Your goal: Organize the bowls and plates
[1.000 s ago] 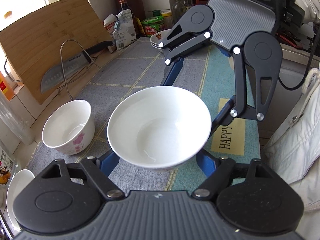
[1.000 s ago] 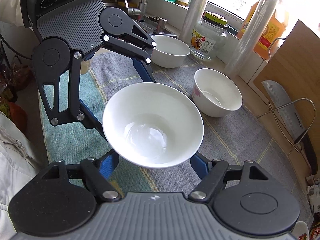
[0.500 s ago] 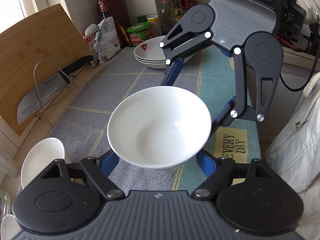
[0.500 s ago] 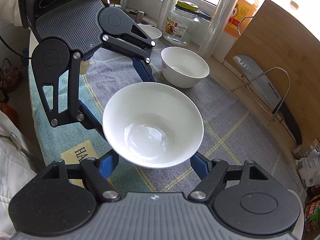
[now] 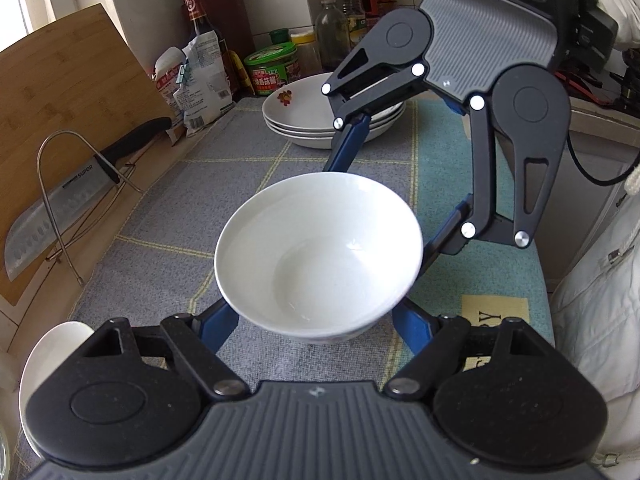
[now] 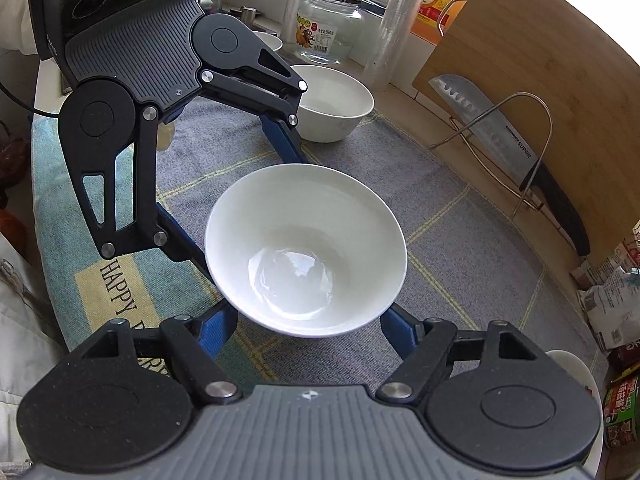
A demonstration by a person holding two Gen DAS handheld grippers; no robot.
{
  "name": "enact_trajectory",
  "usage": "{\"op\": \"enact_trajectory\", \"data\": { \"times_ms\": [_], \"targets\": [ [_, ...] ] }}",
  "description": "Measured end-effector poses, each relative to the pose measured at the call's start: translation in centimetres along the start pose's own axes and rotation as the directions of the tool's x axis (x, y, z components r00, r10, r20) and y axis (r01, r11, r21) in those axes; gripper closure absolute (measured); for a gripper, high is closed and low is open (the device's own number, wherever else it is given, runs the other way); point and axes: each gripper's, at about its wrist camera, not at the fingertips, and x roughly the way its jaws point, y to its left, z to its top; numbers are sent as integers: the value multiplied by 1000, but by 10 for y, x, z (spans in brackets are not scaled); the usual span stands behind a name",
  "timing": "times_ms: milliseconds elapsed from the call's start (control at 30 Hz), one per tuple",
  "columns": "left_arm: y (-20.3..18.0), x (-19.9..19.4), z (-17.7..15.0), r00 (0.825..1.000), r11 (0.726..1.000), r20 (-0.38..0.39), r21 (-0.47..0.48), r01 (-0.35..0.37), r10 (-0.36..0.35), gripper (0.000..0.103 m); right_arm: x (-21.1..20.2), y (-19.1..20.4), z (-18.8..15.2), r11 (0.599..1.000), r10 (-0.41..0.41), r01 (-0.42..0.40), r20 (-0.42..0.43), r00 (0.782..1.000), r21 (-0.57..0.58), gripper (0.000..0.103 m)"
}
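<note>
A plain white bowl (image 5: pixel 320 248) hangs just above the grey checked mat, held from two opposite sides. My left gripper (image 5: pixel 316 314) is shut on its near side in the left wrist view, one blue finger on each flank. My right gripper (image 5: pixel 394 196) clasps the far side. In the right wrist view the same bowl (image 6: pixel 306 248) sits between my right gripper (image 6: pixel 308 322) and the left gripper (image 6: pixel 232 192) across from it. A stack of white plates (image 5: pixel 300 120) lies ahead on the mat. A white flowered bowl (image 6: pixel 340 98) stands behind the left gripper.
A bamboo cutting board (image 5: pixel 68 92) and a cleaver (image 5: pixel 36 216) on a wire rack line the wall. Bottles, a green tin (image 5: pixel 272 66) and a food bag crowd the far end. A glass jar (image 6: pixel 326 26) stands by the window. A person's white sleeve (image 5: pixel 596 312) edges the counter.
Both grippers have carried the bowl along the counter toward the plate stack, which now looks nearer. The flowered bowl has dropped back, out of the left wrist view.
</note>
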Motion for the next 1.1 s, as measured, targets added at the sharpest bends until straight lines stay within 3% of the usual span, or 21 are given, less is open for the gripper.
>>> {"op": "enact_trajectory", "data": {
  "times_ms": [767,867,900,933,1100],
  "targets": [
    [9,16,4,1000,998,-20,-55,-23,22,19,18,-18,-4,1000,13,-12,-4,1000,20,21],
    [10,12,2,1000,996,-4,-84,-16,16,13,16,-21,-4,998,31,-32,10,999,54,11],
    [10,10,1,1000,995,4,-96,-27,27,8,15,-21,-4,997,31,-32,17,999,64,3],
    [10,7,0,999,994,6,-105,-42,43,6,14,-22,-4,996,27,-29,29,999,80,0],
    [8,-9,-9,996,973,0,-213,-89,92,6,3,-22,-6,987,10,-17,43,999,160,0]
  ]
}}
